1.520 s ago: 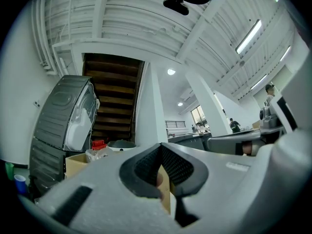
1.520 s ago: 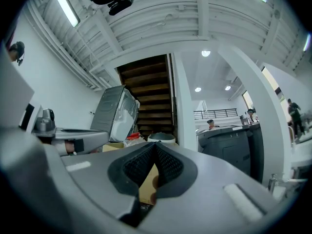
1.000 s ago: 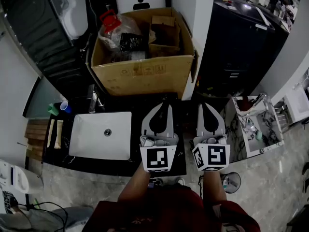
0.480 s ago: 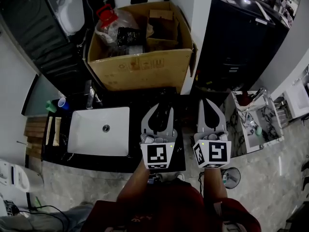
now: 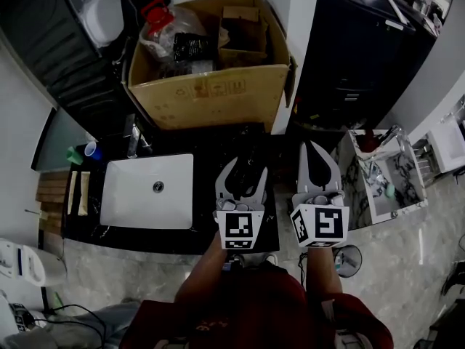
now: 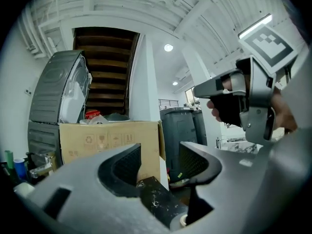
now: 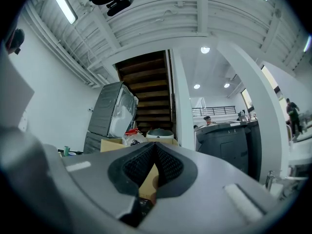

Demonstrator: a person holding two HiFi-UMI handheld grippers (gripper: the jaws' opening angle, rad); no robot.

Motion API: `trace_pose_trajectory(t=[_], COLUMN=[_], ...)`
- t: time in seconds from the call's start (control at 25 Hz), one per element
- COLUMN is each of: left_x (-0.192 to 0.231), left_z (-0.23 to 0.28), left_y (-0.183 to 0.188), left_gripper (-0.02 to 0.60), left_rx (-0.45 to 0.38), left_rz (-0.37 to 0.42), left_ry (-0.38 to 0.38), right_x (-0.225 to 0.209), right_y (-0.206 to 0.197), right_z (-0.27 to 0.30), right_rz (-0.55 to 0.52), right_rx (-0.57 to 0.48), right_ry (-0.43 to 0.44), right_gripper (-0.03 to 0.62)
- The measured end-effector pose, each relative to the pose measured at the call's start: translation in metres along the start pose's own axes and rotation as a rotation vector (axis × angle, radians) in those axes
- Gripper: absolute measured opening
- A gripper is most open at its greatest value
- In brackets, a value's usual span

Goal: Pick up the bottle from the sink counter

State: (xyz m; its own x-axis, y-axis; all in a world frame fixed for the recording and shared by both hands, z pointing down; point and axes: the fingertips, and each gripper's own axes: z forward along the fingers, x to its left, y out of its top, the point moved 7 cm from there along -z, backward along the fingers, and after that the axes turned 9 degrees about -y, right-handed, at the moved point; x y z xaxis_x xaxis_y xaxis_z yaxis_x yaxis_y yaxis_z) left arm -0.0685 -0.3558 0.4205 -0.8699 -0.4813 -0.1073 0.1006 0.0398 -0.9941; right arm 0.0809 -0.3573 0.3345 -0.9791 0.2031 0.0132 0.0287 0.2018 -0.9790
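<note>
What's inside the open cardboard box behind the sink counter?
A clear plastic jug with a red cap, a black packet and a smaller cardboard box show in the cardboard box. Whatever lies beneath them is covered.

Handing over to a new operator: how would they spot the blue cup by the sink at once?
Find the white sink basin set in the black counter. At its far left corner, left of the faucet, stand two small cups; the blue cup is the one nearer the faucet, beside a green cup.
</note>
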Motion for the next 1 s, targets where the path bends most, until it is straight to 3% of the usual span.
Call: trace_pose_trajectory(t=[0.56,1.0], left_x=[-0.016,-0.025], left_z=[0.014,0.023], left_y=[-0.072,-0.121], left_gripper=[0.338,0.374], left_rx=[0.204,0.34], left_rz=[-0.043,-0.077], left_ry=[-0.072,-0.101], right_x=[-0.004,-0.005], right_y=[-0.004,-0.007], right_z=[0.001,0.004], right_rz=[0.004,0.011], right_rx=[0.008,0.016], right_ry=[-0.012,-0.015], right_gripper=[0.002,0.002])
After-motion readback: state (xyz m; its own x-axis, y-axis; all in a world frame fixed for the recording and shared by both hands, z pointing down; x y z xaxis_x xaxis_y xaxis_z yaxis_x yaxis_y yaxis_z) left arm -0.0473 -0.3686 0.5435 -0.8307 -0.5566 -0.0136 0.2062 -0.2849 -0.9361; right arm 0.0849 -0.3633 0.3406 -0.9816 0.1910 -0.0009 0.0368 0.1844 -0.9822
